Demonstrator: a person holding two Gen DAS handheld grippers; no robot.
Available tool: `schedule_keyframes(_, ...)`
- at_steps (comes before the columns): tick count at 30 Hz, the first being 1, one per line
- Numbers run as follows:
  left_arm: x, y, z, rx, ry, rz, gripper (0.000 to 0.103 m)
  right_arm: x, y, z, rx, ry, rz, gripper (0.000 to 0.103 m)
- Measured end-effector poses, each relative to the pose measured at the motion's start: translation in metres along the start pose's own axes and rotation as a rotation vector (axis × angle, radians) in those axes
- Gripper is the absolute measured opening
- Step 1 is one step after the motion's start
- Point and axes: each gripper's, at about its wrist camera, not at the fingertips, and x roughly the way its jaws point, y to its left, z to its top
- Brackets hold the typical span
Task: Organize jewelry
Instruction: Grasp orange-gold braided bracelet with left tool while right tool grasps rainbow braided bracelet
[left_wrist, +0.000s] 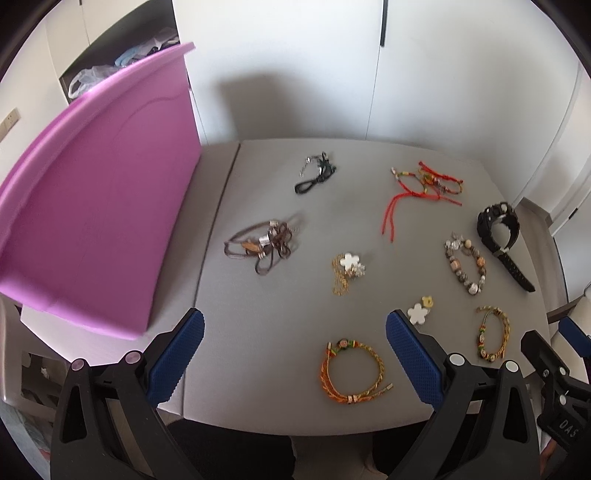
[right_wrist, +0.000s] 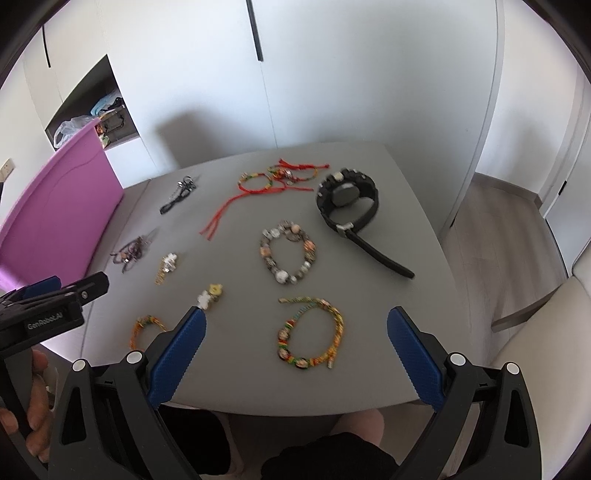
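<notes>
Jewelry lies spread on a grey table (left_wrist: 280, 391). An orange braided bracelet (left_wrist: 352, 371) rests between the fingers of my open left gripper (left_wrist: 294, 334), which hovers above the table's near edge. A second braided bracelet (right_wrist: 312, 332) lies between the fingers of my open right gripper (right_wrist: 295, 332). Farther off are a beaded bracelet (right_wrist: 288, 256), a black watch (right_wrist: 349, 199), red string bracelets (right_wrist: 273, 182), flower charms (right_wrist: 211, 295), a gold chain (left_wrist: 347, 271), brown leather cords (left_wrist: 262, 242) and a black cord piece (left_wrist: 316, 171). A pink box lid (left_wrist: 96, 206) stands open at the left.
White cupboard doors (left_wrist: 295, 66) stand behind the table. An open shelf (right_wrist: 96, 110) with bags is at the back left. A beige chair (right_wrist: 543, 332) sits at the right. A hand (right_wrist: 37, 406) holds the left gripper's handle.
</notes>
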Motion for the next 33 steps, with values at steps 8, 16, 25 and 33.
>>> schedule_keyframes(8,0.018,0.002,-0.028,-0.032,0.025,-0.021,0.097,0.023,-0.021,-0.018,-0.005,0.043,-0.016,0.094)
schedule_keyframes(16,0.03,-0.01,-0.048,-0.014,0.045,-0.047,0.097,0.042,-0.028,-0.023,-0.029,0.064,0.008,0.094)
schedule_keyframes(25,0.044,-0.02,-0.052,-0.01,0.057,-0.038,0.097,0.058,-0.024,-0.021,-0.055,0.086,0.004,0.094)
schedule_keyframes(33,0.053,-0.027,-0.053,0.006,0.071,-0.028,0.097,0.07,-0.021,-0.016,-0.088,0.123,-0.029,0.094)
